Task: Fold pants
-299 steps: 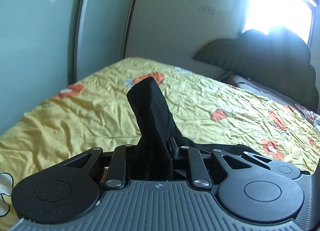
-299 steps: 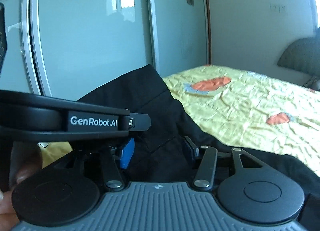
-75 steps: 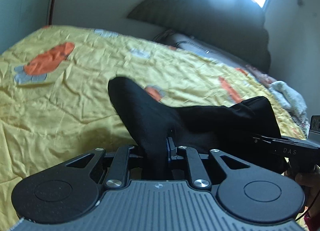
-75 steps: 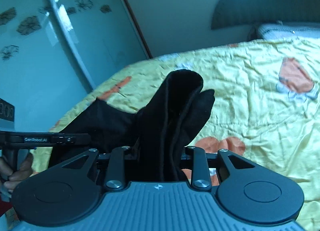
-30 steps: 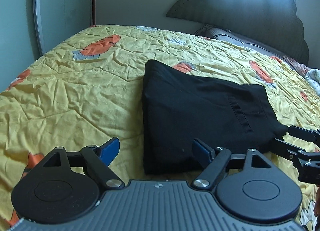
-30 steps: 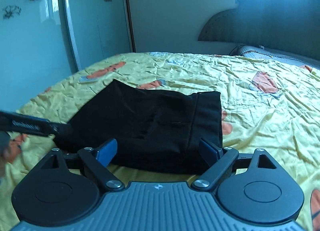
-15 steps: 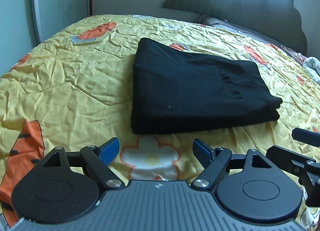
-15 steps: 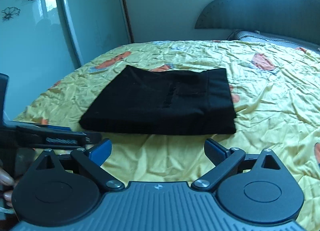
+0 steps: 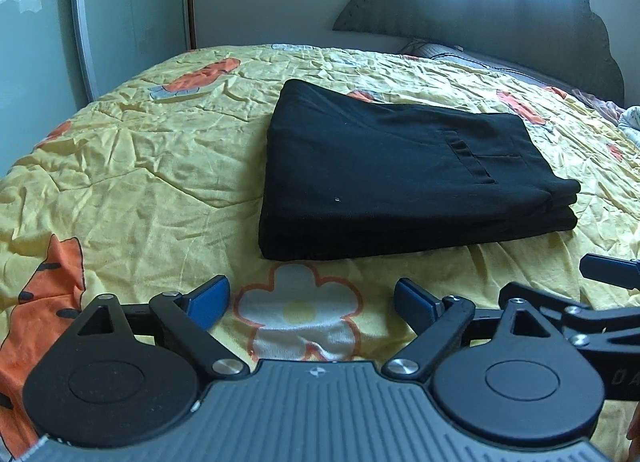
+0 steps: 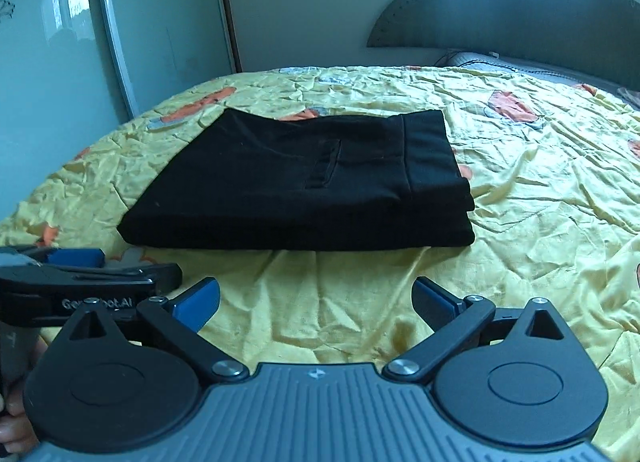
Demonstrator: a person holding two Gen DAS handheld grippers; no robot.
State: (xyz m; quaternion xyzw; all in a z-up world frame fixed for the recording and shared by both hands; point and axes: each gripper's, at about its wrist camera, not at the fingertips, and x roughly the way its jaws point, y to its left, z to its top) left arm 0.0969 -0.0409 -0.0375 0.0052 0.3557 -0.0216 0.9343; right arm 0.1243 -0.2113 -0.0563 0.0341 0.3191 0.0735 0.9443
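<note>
- The pants lie on the yellow bedspread as a flat black rectangle of stacked layers, a pocket slit on top; the stack looks squared, so the folding appears finished
- Judged from that, the step in hand is the retreat; doing it well means drawing both tools straight back and level, touching neither the near edge of the stack nor the sheet under it, since a snagged corner would spill the layers
- The left gripper has its blue fingers spread wide and empty; the pants sit ahead of them, apart, with a printed flower on the sheet between
- The right gripper is likewise spread and holds nothing; the near fold edge lies beyond its fingertips, a strip of bare sheet between
- The headboard stands well behind
</note>
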